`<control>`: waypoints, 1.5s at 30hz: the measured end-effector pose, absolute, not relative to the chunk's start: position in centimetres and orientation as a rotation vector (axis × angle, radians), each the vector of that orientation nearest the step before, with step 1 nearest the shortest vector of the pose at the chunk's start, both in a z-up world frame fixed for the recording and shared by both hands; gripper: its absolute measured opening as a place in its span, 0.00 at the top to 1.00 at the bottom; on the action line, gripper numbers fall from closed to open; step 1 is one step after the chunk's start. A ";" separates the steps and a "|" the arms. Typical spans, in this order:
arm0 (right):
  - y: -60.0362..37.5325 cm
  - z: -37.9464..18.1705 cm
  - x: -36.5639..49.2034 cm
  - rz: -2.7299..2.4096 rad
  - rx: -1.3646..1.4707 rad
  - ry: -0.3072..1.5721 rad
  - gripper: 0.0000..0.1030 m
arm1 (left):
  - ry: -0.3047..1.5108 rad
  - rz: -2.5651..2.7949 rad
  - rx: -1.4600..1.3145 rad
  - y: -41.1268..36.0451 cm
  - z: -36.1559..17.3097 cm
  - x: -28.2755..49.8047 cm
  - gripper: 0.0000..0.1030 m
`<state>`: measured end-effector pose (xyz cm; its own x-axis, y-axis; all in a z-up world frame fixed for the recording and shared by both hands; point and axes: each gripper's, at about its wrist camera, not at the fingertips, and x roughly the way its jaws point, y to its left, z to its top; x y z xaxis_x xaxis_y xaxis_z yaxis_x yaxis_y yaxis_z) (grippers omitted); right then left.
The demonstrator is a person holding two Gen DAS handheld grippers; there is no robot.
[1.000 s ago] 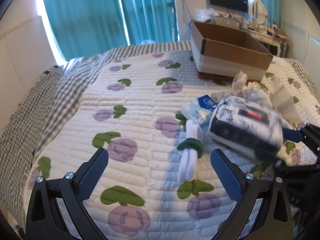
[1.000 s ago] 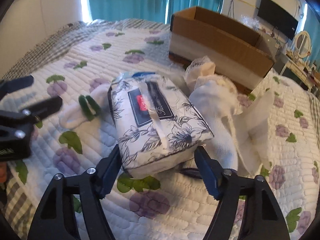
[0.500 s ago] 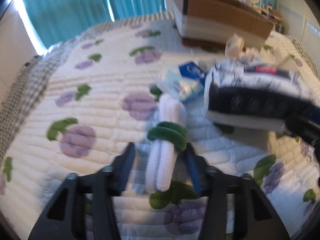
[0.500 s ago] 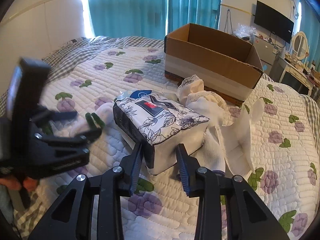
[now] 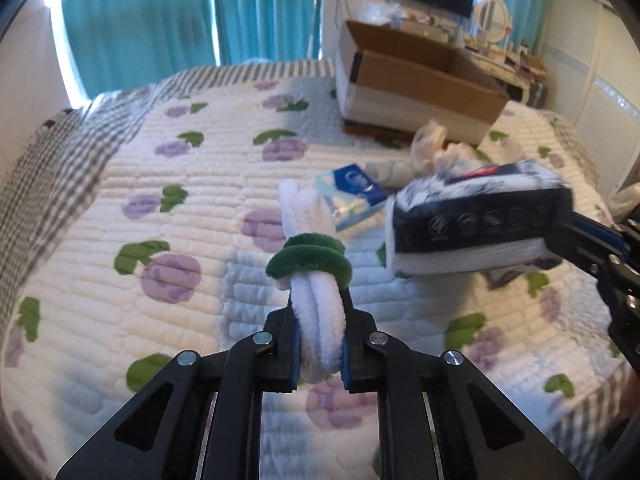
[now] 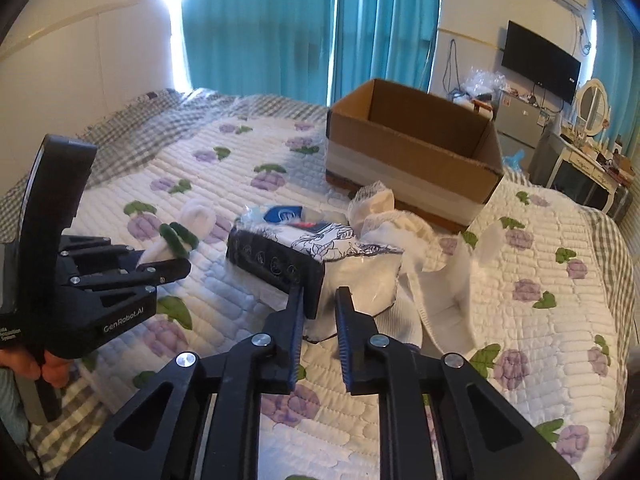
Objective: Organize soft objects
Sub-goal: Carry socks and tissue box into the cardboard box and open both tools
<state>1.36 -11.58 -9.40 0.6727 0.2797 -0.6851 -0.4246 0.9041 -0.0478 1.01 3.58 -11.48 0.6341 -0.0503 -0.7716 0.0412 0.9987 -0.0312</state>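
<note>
Your left tool [image 5: 320, 344] is pinched tight on the near end of the white roll [image 5: 316, 288], its green band [image 5: 308, 264] just past the pads, above the quilt [image 5: 160, 208]. Your right tool [image 6: 318, 320] is closing, its pads squeezing the near corner of the tissue pack [image 6: 288, 256], lifted off the bed. Just behind lie a small blue pack [image 5: 352, 196] and crumpled white cloths [image 6: 404, 232]. Farthest, the open box [image 6: 412, 152] sits on the bed.
</note>
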 end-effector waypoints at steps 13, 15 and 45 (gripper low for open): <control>-12.7 -4.7 -0.5 0.398 -0.201 0.664 0.93 | 0.735 -0.114 0.008 1.5 -5.0 0.1 0.87; -13.0 -3.8 -0.5 0.401 -0.207 0.656 0.93 | 0.721 -0.123 0.018 1.1 -4.4 0.7 0.87; -15.7 2.4 30.2 0.224 -0.277 0.515 0.94 | 0.755 -0.213 0.046 -4.2 -3.1 25.2 0.86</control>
